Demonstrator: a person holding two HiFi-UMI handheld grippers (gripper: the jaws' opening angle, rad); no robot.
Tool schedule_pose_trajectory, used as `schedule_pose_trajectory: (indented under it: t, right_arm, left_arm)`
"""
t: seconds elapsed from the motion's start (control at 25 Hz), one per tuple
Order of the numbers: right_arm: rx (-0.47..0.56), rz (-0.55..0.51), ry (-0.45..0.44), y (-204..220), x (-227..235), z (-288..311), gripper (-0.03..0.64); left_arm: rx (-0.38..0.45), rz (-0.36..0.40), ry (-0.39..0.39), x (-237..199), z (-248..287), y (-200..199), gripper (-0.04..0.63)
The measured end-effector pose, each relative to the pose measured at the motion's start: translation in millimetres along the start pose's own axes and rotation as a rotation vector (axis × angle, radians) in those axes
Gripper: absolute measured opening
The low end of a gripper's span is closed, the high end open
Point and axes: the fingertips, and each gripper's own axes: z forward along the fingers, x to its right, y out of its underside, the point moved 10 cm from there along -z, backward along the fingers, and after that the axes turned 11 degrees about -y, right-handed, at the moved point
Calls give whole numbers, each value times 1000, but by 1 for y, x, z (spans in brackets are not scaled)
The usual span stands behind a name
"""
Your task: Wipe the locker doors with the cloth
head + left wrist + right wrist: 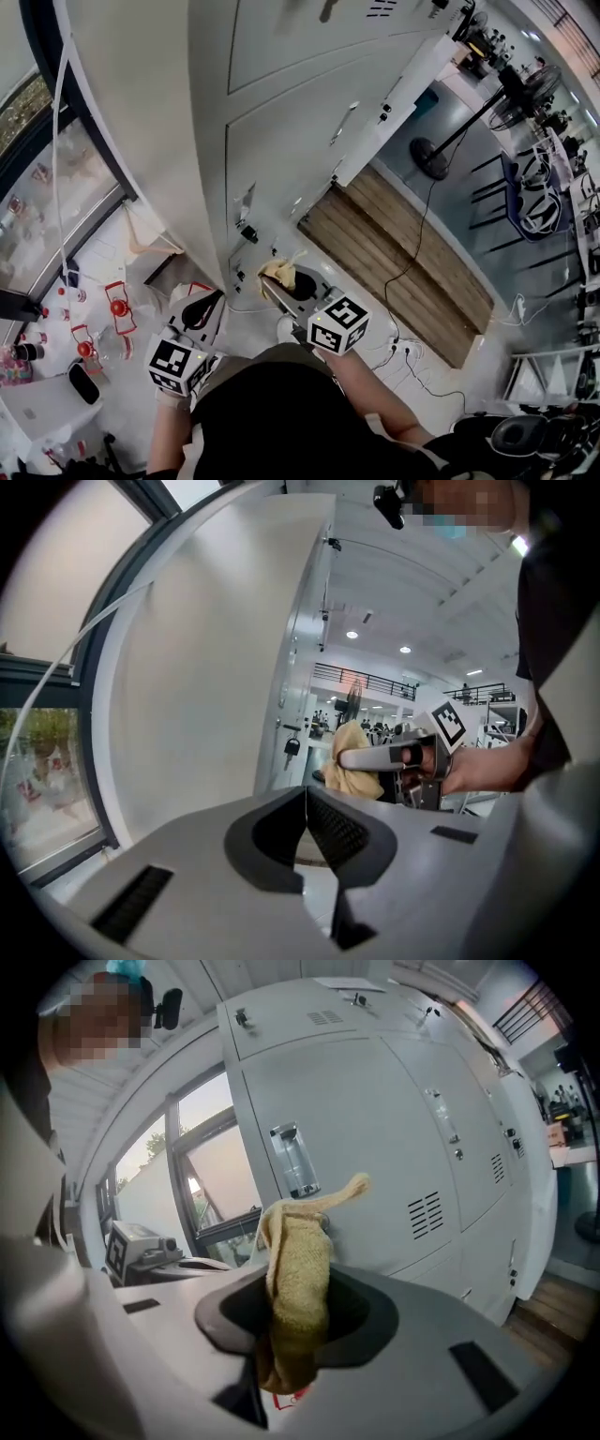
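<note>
The right hand-held gripper (286,286) is clamped on the yellow cloth (298,1279), which stands lengthwise between its jaws, pointed at the grey locker door (375,1138) close ahead; the left hand-held gripper (302,810), jaws together and empty, hangs farther off.

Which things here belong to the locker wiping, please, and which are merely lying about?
For the job: cloth, clamped in the jaws of the right gripper; locker doors.
Lying about: pedestal fan; red items on the floor; wooden platform.

Bright daylight through the window (42,216), ceiling lamps (352,635) beyond; fisheye edges bend, gripper views' corners go black.
</note>
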Motion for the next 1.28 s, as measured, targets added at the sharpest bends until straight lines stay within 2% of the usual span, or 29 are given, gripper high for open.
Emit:
schedule_pose_trajectory:
  t: [0.24,0.36,0.64,0.8,1.12,1.28]
  right_arm:
    - [33,-31,73,-2,-4,-25,125]
    - [43,-22,98,-1,-3,-35,126]
    - [58,-11,107,-3,0,-44,124]
    - [75,-11,106,-6,5,-49,124]
    - [114,45,114,-7,22,-65,124]
    - [162,135,109,-3,36,-74,124]
  left_arm:
    - [57,17,45,9,13,-22,9]
    - [34,16,77,14,20,-28,11]
    - [56,66,101,18,32,-26,11]
    - [17,30,104,25,37,-32,11]
    - [21,52,120,38,52,-29,11]
    - [16,61,124,47,58,-29,11]
